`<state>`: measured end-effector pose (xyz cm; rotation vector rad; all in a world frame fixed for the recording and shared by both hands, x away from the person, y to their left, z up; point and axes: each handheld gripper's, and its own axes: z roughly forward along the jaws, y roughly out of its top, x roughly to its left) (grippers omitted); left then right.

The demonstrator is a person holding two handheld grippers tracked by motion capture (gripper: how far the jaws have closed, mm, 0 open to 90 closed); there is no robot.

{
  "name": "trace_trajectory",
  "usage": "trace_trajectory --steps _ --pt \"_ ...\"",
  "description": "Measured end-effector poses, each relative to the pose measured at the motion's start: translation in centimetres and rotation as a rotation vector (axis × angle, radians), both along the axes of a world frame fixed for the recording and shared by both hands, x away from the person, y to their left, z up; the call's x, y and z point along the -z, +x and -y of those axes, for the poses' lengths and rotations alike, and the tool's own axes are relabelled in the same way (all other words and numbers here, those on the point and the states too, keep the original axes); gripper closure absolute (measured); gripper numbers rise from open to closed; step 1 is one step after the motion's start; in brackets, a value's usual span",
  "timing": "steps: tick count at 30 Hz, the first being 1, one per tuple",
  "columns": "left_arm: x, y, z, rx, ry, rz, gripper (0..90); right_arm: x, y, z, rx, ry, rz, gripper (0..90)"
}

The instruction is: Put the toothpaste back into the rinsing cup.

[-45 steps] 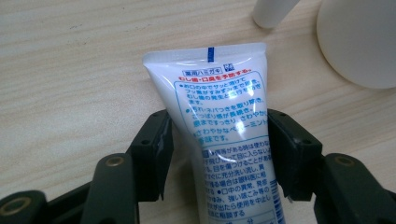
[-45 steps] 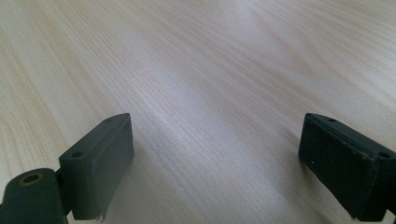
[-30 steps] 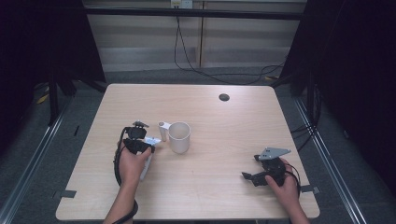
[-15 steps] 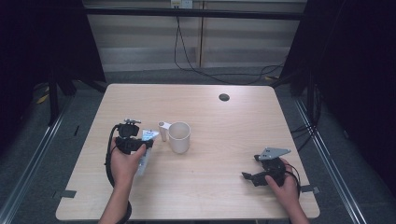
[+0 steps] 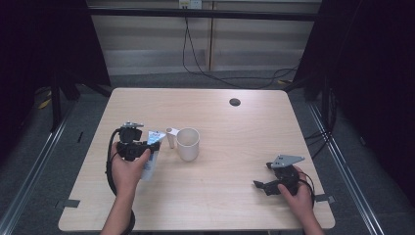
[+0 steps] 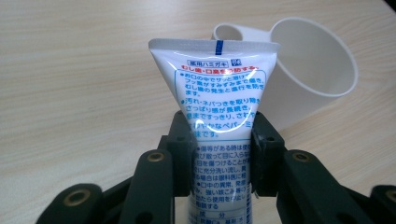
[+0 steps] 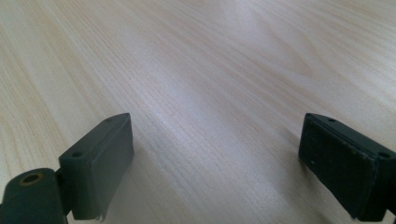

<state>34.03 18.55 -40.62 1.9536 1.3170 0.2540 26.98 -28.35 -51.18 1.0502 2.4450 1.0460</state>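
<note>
A white toothpaste tube [image 6: 215,79] with blue print stands crimped end up between the jaws of my left gripper [image 6: 220,140], which is shut on its middle. In the high view the left gripper [image 5: 146,147] holds the tube [image 5: 149,167] above the table, left of centre. Just right of it stands a white cup [image 5: 188,143], its handle [image 5: 171,137] turned toward the tube. From the left gripper view the cup [image 6: 313,60] sits right behind the tube. My right gripper [image 5: 263,175] rests near the front right of the table, open, with bare wood between its jaws [image 7: 215,154].
The light wooden table [image 5: 220,210] carries a small black round disc [image 5: 235,102] near its far edge. Dark floor, metal rails and cables surround the table. A cable loops from the left gripper around the person's forearm [image 5: 111,166].
The left gripper has risen and drifted a little left, away from the cup, carrying the tube with it. The right gripper has stayed still.
</note>
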Motion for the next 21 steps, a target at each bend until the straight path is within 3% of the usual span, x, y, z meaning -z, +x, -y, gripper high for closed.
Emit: trace_trajectory --steps 16,21 --pt "-3.4 -0.4 0.9 0.032 -0.081 0.107 66.8 0.0 0.0 0.0 0.0 0.0 0.0 10.0" --pt "-4.3 -0.4 1.4 0.036 -0.082 0.14 66.8 0.0 0.0 0.0 0.0 0.0 0.0 10.0"
